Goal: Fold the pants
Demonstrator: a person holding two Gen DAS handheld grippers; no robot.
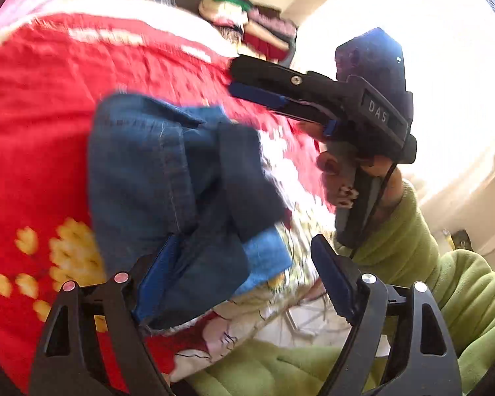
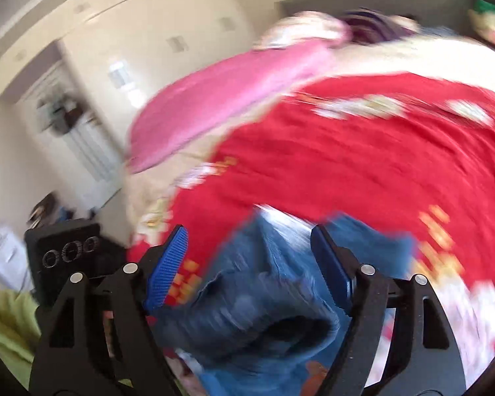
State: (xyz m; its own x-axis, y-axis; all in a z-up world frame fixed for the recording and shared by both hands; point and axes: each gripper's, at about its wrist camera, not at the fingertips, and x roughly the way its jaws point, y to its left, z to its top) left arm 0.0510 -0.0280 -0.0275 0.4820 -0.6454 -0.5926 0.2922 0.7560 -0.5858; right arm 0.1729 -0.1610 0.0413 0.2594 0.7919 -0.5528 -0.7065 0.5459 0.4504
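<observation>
1. Closest to the left wrist camera, the left gripper [image 1: 244, 283] stands with its blue-padded jaws spread wide; one pad overlaps the near edge of the jeans [image 1: 168, 181] on that side, the other pad stands clear, and nothing is pinched.
2. Folded into a thick bundle, the jeans lie on the red blanket [image 1: 33, 138], near its front edge, with a lighter blue inner layer showing at the bundle's near corner.
3. Beyond the jeans, the right gripper [image 1: 241, 82] hangs above the red blanket, seen side-on; from this view I cannot tell how far its jaws part.
4. From the right wrist camera, the right gripper [image 2: 247, 264] shows its jaws spread, with the jeans [image 2: 257, 303] below and between the pads but not pressed by either; the picture is blurred.
5. A hand [image 1: 356, 181] in a green fleece sleeve [image 1: 412, 237] grips the right tool's handle, beside the red blanket's near edge.
6. Past the far edge of the red blanket sits a stack of folded clothes [image 1: 260, 26].
7. A pink cover [image 2: 214, 99] lies along the red blanket's far side in the right wrist view.
</observation>
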